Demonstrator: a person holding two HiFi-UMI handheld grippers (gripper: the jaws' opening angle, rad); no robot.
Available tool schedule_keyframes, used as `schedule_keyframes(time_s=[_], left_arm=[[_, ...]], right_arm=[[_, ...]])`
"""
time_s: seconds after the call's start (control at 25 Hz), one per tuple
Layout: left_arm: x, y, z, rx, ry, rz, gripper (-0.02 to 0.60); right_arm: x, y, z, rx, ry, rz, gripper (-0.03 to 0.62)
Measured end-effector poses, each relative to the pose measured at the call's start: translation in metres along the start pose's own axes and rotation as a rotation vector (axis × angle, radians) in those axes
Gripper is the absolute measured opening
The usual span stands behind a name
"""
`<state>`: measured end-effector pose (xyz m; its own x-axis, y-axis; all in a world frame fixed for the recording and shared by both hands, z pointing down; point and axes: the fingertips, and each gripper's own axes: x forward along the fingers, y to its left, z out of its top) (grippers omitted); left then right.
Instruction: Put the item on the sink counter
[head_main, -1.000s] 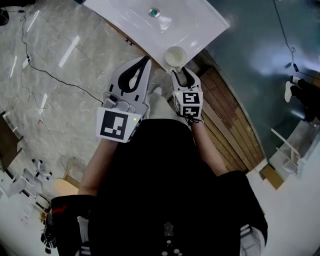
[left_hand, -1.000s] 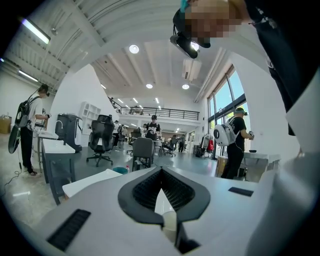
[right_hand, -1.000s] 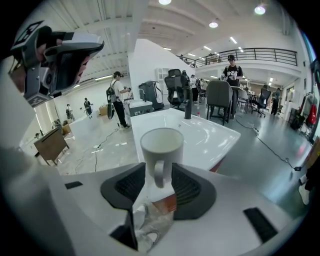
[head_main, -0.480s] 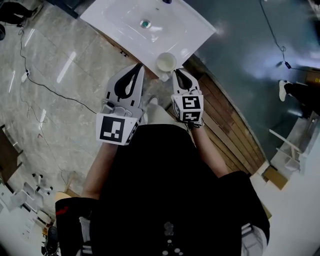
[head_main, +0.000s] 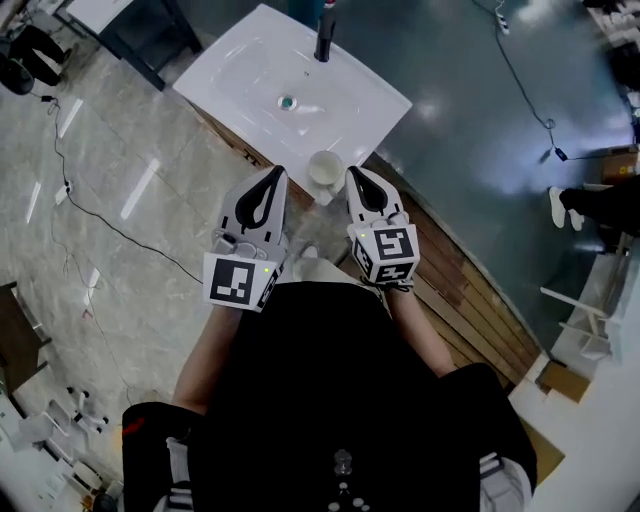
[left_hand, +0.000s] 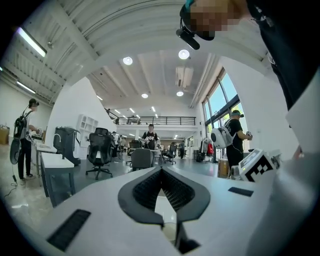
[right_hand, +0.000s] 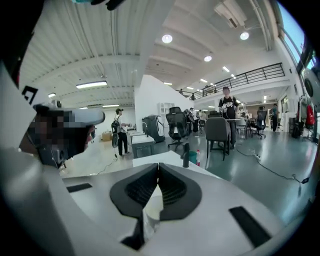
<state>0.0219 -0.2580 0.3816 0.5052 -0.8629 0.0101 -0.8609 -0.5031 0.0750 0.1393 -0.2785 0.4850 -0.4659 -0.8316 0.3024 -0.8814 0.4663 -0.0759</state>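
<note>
Head view: a pale cup stands upright on the near right corner of the white sink counter; the drain sits mid-basin and the dark faucet rises at the far edge; the left gripper points at the counter's near edge, just left of the cup, its jaws together; the right gripper lies just right of the cup, apart from it, jaws together; wooden boards run to the right.

Left gripper view: the left gripper has its jaw tips meeting with nothing between them; office chairs stand far off.

Right gripper view: the right gripper is closed and empty; beyond it lie the white sink counter and the faucet.
</note>
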Motion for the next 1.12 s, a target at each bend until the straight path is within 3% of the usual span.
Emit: schedule_keyframes(time_s=[0.52, 1.12], left_arm=[[0.008, -0.012, 0.036, 0.031, -0.066, -0.022, 0.012], [0.006, -0.026, 0.057, 0.014, -0.103, -0.017, 0.012]], right_arm=[[-0.056, -0.006, 0.139, -0.058, -0.328, -0.018, 0.021], [-0.085, 0.006, 0.168, -0.067, -0.388, -0.016, 0.021]])
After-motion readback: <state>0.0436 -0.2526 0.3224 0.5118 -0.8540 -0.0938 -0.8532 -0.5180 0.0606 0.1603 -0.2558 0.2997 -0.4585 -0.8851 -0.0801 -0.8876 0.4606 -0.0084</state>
